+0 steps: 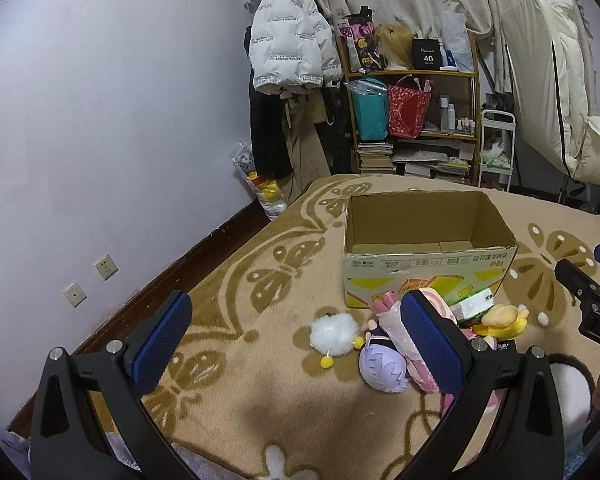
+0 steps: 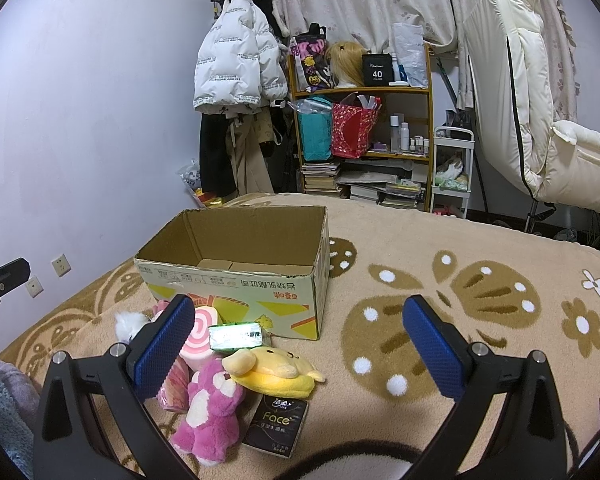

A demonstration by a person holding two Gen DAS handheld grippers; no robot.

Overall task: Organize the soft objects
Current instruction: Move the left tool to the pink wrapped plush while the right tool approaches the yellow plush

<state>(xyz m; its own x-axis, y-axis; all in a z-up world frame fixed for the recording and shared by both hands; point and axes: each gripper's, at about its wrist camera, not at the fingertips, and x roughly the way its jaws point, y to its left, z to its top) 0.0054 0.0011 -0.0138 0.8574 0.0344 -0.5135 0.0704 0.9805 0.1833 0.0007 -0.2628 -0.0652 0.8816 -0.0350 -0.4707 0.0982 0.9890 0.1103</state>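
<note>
The task stands at its opening step: the cardboard box [image 2: 236,268] sits open and empty on the patterned blanket [image 2: 480,320], and every soft item lies outside it, heaped against its near wall. My left gripper [image 1: 296,340] has its fingers spread wide and holds nothing; my right gripper [image 2: 296,344] is likewise wide apart and empty. The heap contains a pink bear [image 2: 208,404], a yellow plush [image 2: 276,368], a purple-headed doll [image 1: 382,366] and a white pompom [image 1: 334,334], the last lying slightly apart. A black tissue pack [image 2: 278,424] touches the yellow plush. I judge the next move to be a descent onto one plush, closing across its body, then a lift over the box rim.
</note>
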